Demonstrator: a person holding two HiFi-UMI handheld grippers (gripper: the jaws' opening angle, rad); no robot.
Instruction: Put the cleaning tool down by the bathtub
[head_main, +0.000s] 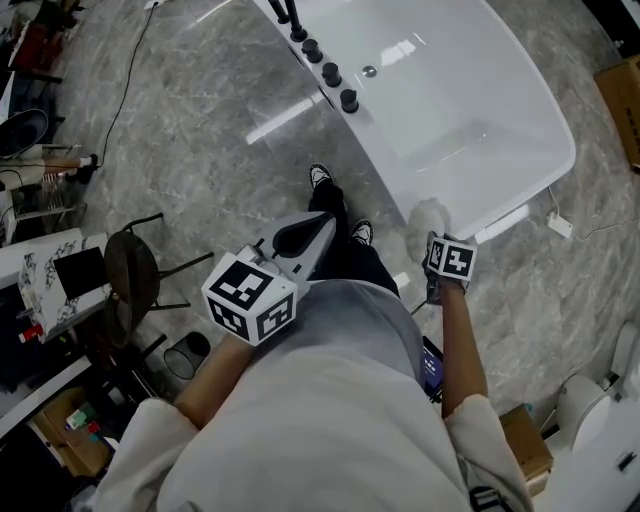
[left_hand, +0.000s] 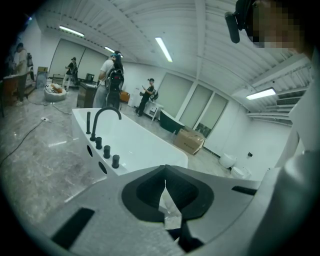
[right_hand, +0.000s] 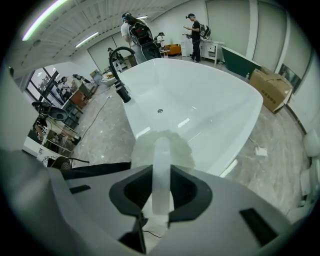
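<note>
Grey marble floor (head_main: 200, 110) runs around a long white bathtub (head_main: 560, 150), which has a black faucet (right_hand: 119, 62) and a row of black knobs (head_main: 330, 72) on its rim. The person stands at the near end of the tub, black shoes (head_main: 320, 177) pointing toward it. The right forearm is stretched forward and downward, so the right gripper (head_main: 432, 240) hangs low in front of the body, close to the tub's near corner. Its jaws are pressed onto the pale, half-transparent handle of the cleaning tool (right_hand: 161, 155), which stands up straight between them. The tool's head (head_main: 428, 216) is round, fluffy and whitish, and it sits just at the tub's outer edge; I cannot tell whether it touches the tub. The left arm is bent at the elbow and holds the left gripper (head_main: 305, 235) higher, before the waist, aiming toward the tub. Its jaws are together with only a thin slit between them, and they hold nothing. A dark chair (head_main: 130, 270) stands well apart at the person's left.
</note>
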